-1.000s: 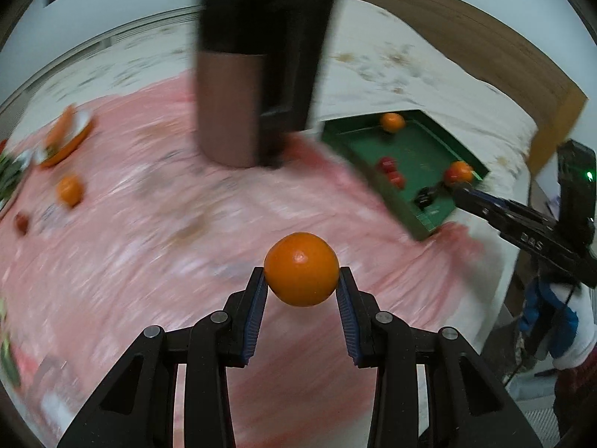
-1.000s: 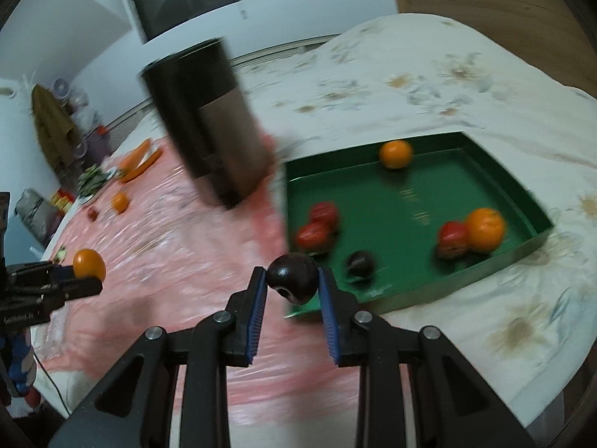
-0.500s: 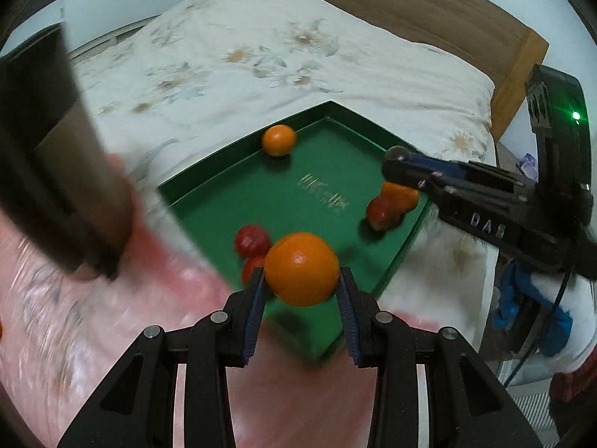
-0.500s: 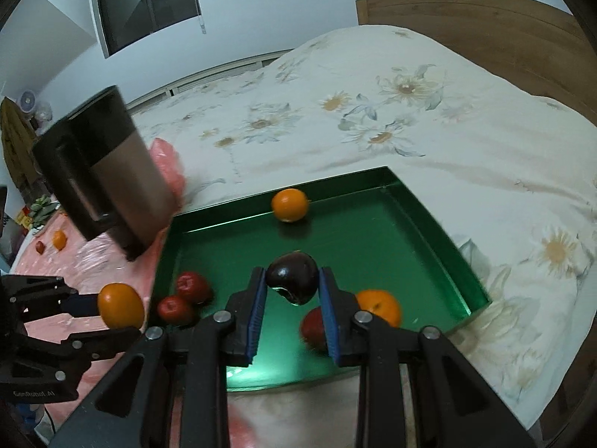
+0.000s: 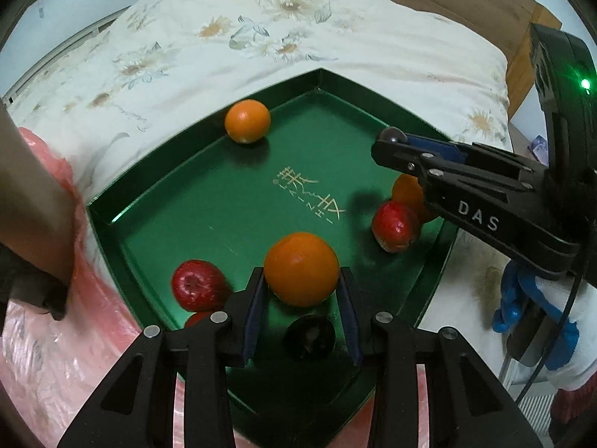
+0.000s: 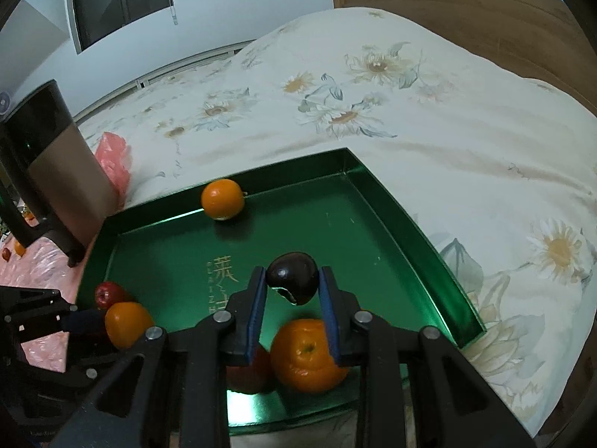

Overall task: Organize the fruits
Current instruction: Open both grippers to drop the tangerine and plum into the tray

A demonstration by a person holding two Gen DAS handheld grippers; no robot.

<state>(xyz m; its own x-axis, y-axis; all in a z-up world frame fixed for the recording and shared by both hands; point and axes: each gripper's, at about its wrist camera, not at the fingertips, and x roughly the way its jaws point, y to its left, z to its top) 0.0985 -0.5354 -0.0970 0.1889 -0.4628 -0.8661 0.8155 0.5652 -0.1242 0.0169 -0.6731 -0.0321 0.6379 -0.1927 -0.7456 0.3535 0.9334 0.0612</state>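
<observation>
A green tray (image 5: 112,220) lies on the bed. My left gripper (image 5: 301,280) is shut on an orange (image 5: 301,267) and hangs over the tray's near part. Under it on the tray rest a dark fruit (image 5: 309,336) and a red fruit (image 5: 197,284). My right gripper (image 6: 293,280) is shut on a dark plum (image 6: 293,276) above the tray, over a loose orange (image 6: 309,354) and a red fruit (image 6: 248,371). Another orange (image 6: 222,199) sits against the tray's far wall. In the left wrist view the right gripper (image 5: 390,140) reaches in from the right.
A tall black and metal bin (image 6: 48,156) stands left of the tray on a pink plastic sheet (image 5: 44,354). A flowered bedspread (image 6: 373,112) surrounds the tray, with a wooden headboard (image 6: 466,11) behind. A hand in a blue and white glove (image 5: 541,306) holds the right gripper.
Both grippers have travelled from over the pink sheet to above the green tray and come lower, each keeping hold of its fruit. The bin has slid out to the left of both views.
</observation>
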